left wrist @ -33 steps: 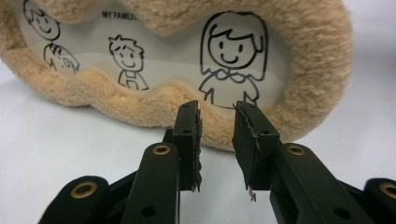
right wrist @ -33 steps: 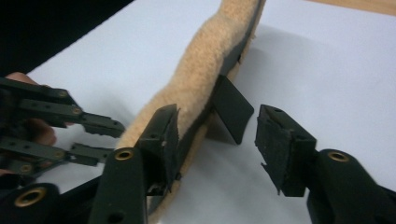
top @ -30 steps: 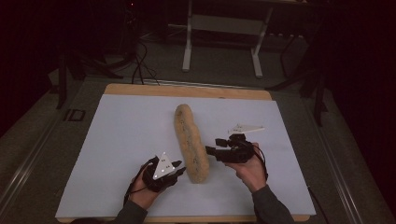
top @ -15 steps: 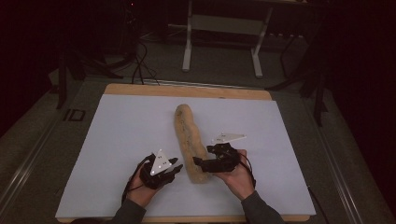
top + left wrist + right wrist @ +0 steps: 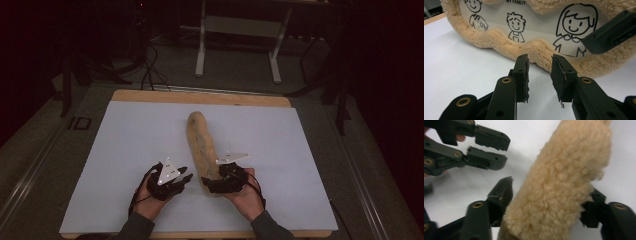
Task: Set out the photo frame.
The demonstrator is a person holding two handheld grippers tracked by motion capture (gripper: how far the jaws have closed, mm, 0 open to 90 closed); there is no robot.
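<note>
1. The plush pouch (image 5: 200,142) stands on its long edge on the white sheet (image 5: 125,140). It runs from the table's middle back toward 6 o'clock, where its near end sits between the jaws of the right gripper (image 5: 210,184). Those jaws have just been closing, and the pads look pressed into the fleece on both sides. It is a clenched grasp, though probably a shallow one.
2. Slip: the deep, soft pile can compress and give under the pads. A lift from this one end would let the far end, toward 12 o'clock, sag or drag, and the pouch could slide out of the grip.
3. Topple: the pouch balances on a narrow edge. A sideways pull by the right gripper could roll it flat, most likely onto its clear printed window (image 5: 536,27), which faces 9 o'clock.
4. Collision: the left gripper (image 5: 182,176) waits just at 9 o'clock of the near end. Its jaws are parted with nothing between them, having just been opening a little. The two grippers' tips are close, so a reach for the same end could knock jaw against jaw.
5. Bad second grip: if the left jaws close on the slick window rather than the fleece rim, they may skid or crease the plastic.
</note>
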